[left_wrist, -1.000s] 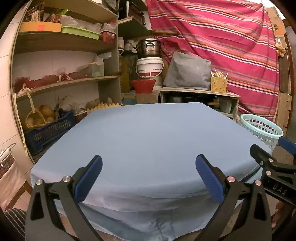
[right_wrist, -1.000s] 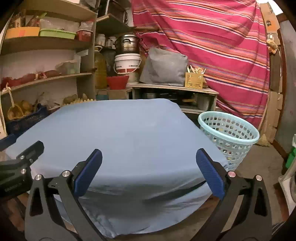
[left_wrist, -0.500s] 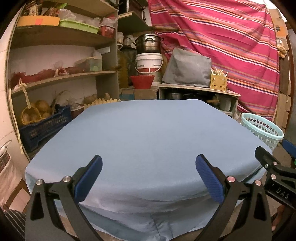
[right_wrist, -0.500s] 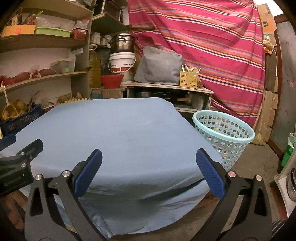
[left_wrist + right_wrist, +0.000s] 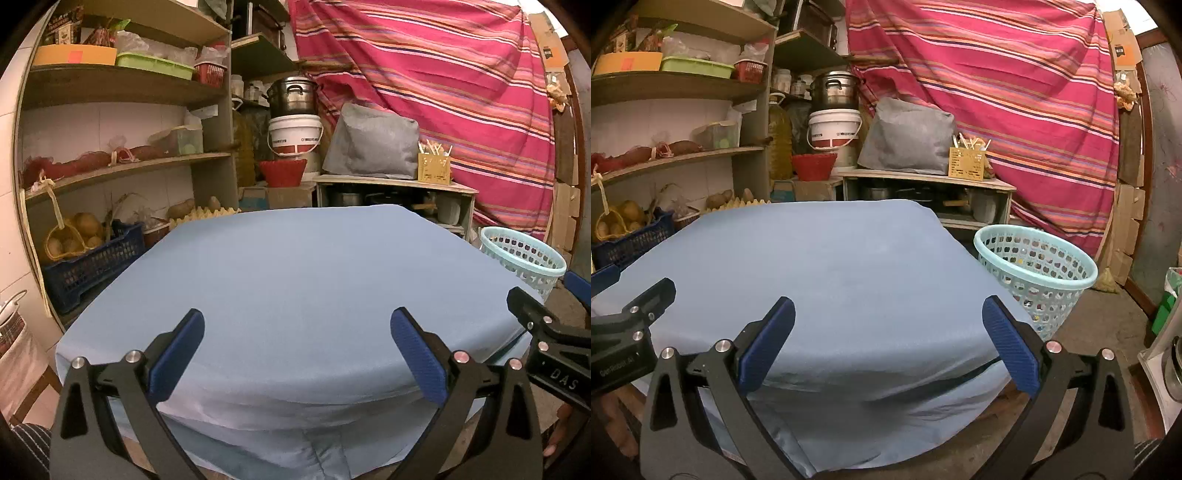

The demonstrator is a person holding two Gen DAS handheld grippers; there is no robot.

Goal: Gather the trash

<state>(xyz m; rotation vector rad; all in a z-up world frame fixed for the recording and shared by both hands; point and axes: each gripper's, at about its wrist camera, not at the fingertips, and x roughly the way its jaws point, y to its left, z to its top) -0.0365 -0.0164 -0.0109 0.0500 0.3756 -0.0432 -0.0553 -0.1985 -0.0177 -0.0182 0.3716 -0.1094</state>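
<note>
Both grippers [image 5: 297,350] [image 5: 888,349] agape over tablecloth [image 5: 295,280] edge

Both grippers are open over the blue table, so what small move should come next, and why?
Probably hold back and look around: both the left gripper and right gripper are open and hold nothing, the blue tablecloth shows no trash, and the basket on the floor already holds bits.

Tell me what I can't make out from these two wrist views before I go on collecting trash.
- Basket contents: right wrist view, only colored specks through the mesh wall, too small to identify.
- Basket in left wrist view: cut by the blue-covered table and right gripper.
- Floor under the table: hidden by the cloth in both views.
- Left gripper: open, holding nothing.
</note>
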